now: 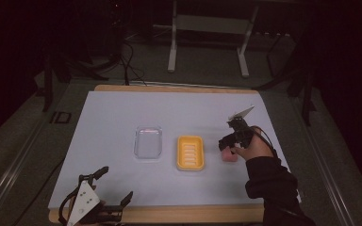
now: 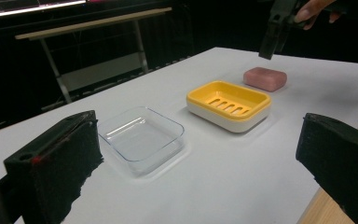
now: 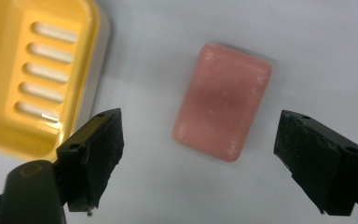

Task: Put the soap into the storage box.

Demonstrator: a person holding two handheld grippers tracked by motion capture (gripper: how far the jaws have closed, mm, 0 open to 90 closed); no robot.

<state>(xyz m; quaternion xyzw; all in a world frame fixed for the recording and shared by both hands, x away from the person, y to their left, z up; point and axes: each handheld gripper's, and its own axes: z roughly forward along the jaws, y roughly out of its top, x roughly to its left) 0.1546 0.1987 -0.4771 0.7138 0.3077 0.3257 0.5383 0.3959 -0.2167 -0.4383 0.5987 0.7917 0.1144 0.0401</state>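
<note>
In the high view, a white sheet (image 1: 122, 122) covers a wooden table (image 1: 169, 214), and three things lie on it in a row: a clear plastic dish (image 1: 148, 142), a yellow soap tray (image 1: 190, 153) and a pink soap bar (image 1: 229, 156). The right gripper (image 1: 228, 141) is directly above the soap bar, held by a hand (image 1: 253, 147) in a dark sleeve (image 1: 268, 179). From this height it is not possible to tell if the jaws touch the soap.

The right gripper view gives the answer. The right gripper (image 3: 198, 154) is wide open, and the soap bar (image 3: 223, 100) lies flat on the sheet between the two jaws, with a clear gap on each side. It holds nothing. The soap tray (image 3: 37, 70), with its slots, is just beside the soap.

The left gripper (image 1: 108, 186) is at the near edge of the table, far from the soap. In the left gripper view, the left gripper (image 2: 198, 163) has its jaws also wide apart and empty. This low view shows that the tray (image 2: 228, 106) has a white base under the yellow part, and the clear dish (image 2: 142, 137) is empty.
</note>
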